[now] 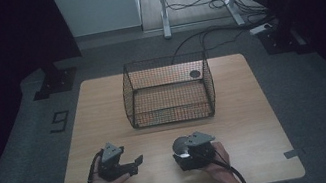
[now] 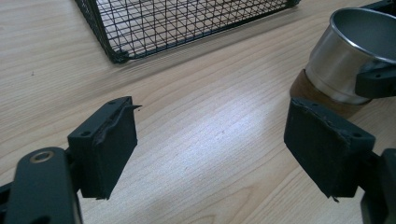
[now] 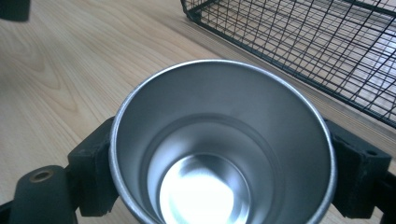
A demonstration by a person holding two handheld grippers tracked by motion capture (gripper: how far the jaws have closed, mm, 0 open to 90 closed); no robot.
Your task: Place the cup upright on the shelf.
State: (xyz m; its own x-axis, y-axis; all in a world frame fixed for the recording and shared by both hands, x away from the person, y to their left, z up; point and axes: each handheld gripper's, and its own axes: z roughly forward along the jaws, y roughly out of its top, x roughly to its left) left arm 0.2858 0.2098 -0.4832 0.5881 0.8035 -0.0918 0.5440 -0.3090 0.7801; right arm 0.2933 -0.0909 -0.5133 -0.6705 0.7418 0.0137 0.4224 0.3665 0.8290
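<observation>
A shiny steel cup [image 3: 219, 154] with a brown base stands upright on the wooden table [image 1: 247, 122], its mouth facing up and nothing inside. My right gripper [image 3: 224, 158] is shut on it, one black pad against each side of the rim. From above, the cup [image 1: 182, 146] sits in front of the right hand at the gripper [image 1: 182, 156]. My left gripper [image 2: 210, 140] is open over bare wood with nothing between its pads. It rests near the table's front edge [image 1: 138, 162], pointing right toward the cup [image 2: 350, 56].
A black wire basket [image 1: 173, 115] stands at the middle back of the table, beyond both grippers; its corner [image 2: 116, 53] and side wall [image 3: 303, 42] are close ahead. A dark round spot [image 1: 194, 73] shows through its far right corner. Cables and a desk frame are on the floor behind.
</observation>
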